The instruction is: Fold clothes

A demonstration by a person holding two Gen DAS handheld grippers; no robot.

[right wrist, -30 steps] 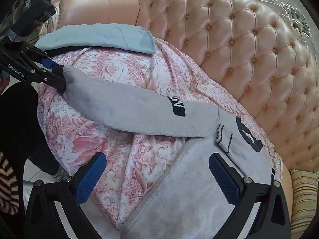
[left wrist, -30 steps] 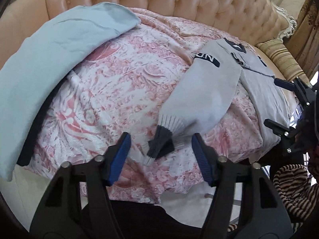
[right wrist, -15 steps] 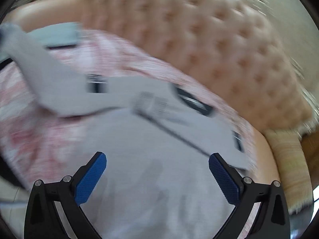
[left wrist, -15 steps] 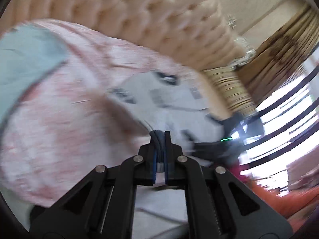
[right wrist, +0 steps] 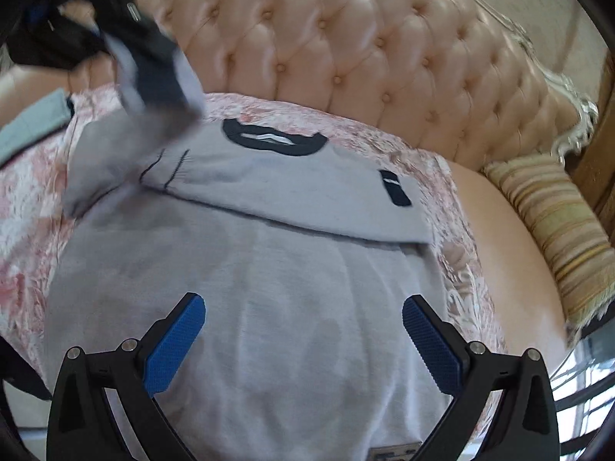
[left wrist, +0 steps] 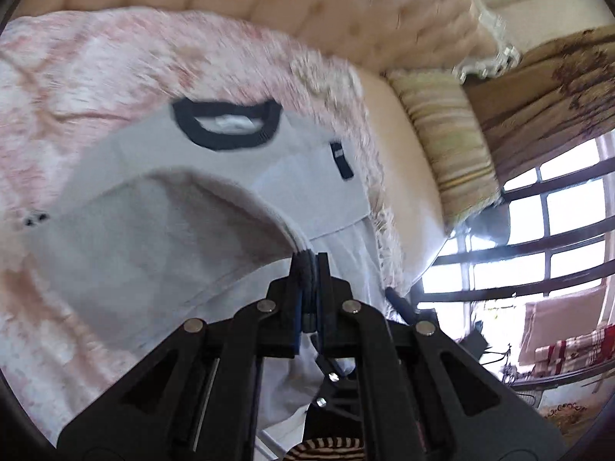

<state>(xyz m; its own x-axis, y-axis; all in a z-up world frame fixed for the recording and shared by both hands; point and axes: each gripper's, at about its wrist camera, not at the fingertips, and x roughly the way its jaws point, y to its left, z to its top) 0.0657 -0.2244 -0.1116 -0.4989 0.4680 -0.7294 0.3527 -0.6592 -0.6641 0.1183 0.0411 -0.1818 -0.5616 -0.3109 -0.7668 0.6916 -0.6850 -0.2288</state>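
A light grey sweater with a dark collar lies front-down on a pink floral bedspread. My left gripper is shut on the dark cuff of the sweater's sleeve, which hangs lifted over the sweater's body. The right wrist view shows that same left gripper at the upper left, holding the sleeve above the shoulder. My right gripper stands open above the lower back of the sweater, with nothing between its blue pads.
A tufted peach headboard runs behind the bed. A striped cushion lies at the right, near a window. A folded pale blue cloth sits at the far left of the bedspread.
My left gripper has closed on the sleeve cuff and carried it up and across toward the sweater's body. My right gripper has shifted right over the sweater's back, still open.
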